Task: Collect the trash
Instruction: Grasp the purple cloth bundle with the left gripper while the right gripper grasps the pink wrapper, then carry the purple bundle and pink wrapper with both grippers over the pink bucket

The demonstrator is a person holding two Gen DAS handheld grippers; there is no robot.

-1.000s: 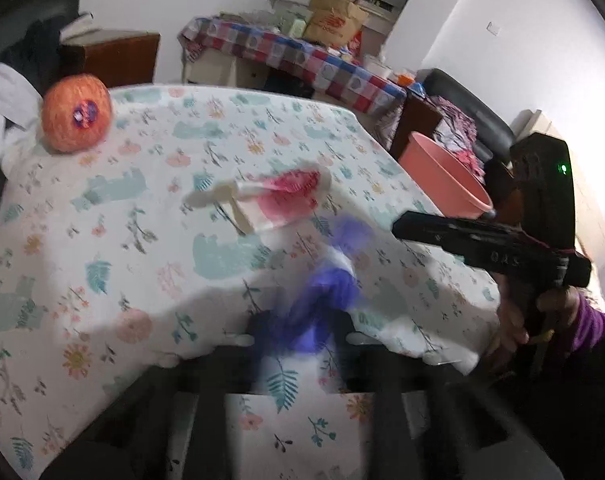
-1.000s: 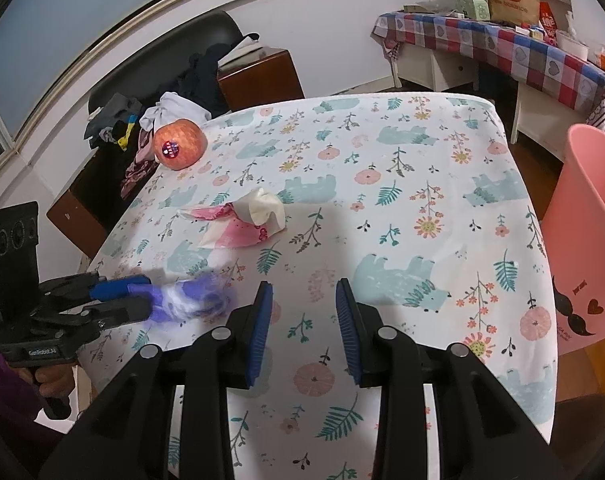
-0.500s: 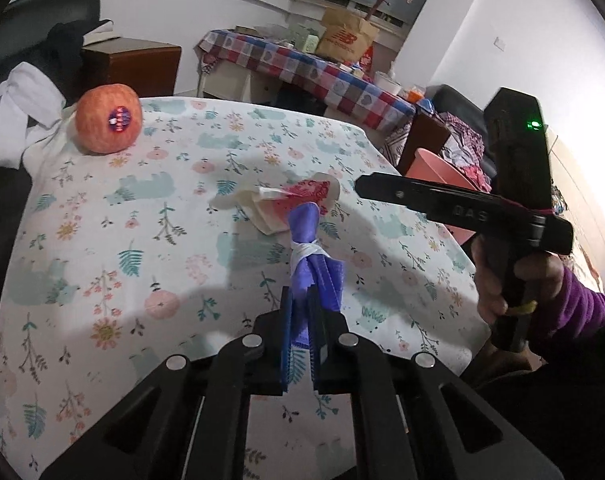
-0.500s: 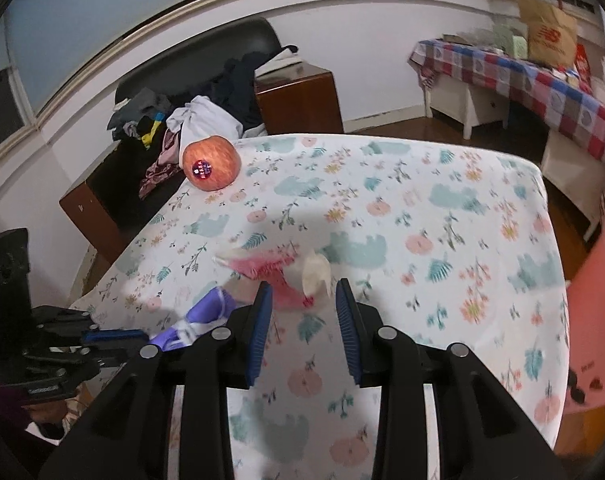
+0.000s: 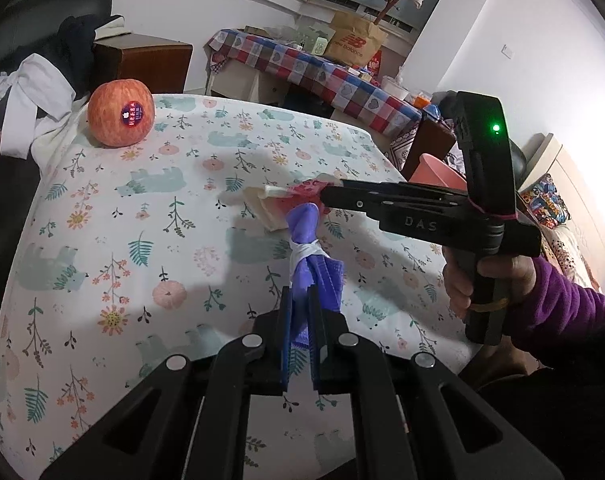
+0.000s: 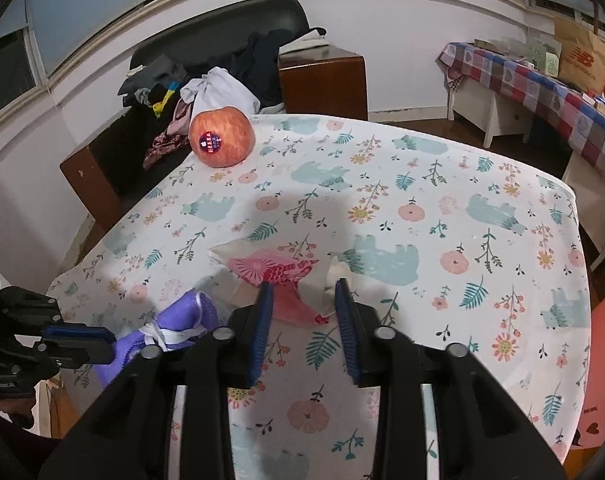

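Taking the red-and-white wrapper (image 6: 276, 274) as the landmark, the apple (image 6: 221, 137) sat far to its left and well behind it, near the back left corner of the table (image 6: 442, 184), with a round sticker facing the cameras. A heap of clothes (image 6: 218, 92) lay beyond the apple, off the table's edge.

Just left of the wrapper and nearer to you, your left gripper (image 5: 300, 312) was clamped tight on the purple mask (image 5: 310, 256), a rolled bundle tied round its middle with a white strap. In the left wrist view the bundle stood up out of the closed fingers, raised over the tablecloth, its rounded tip reaching toward the wrapper's near edge.

The wrapper itself lay flat and crumpled on the cloth, about mid-table. Your right gripper (image 6: 302, 304) stood directly at it, its blue pads (image 6: 264, 312) spread apart with nothing between them, their tips over the wrapper's near side. Whether they touched it I could not tell.

Far right of the wrapper, off the table's edge, stood the pink bin (image 5: 438, 168).
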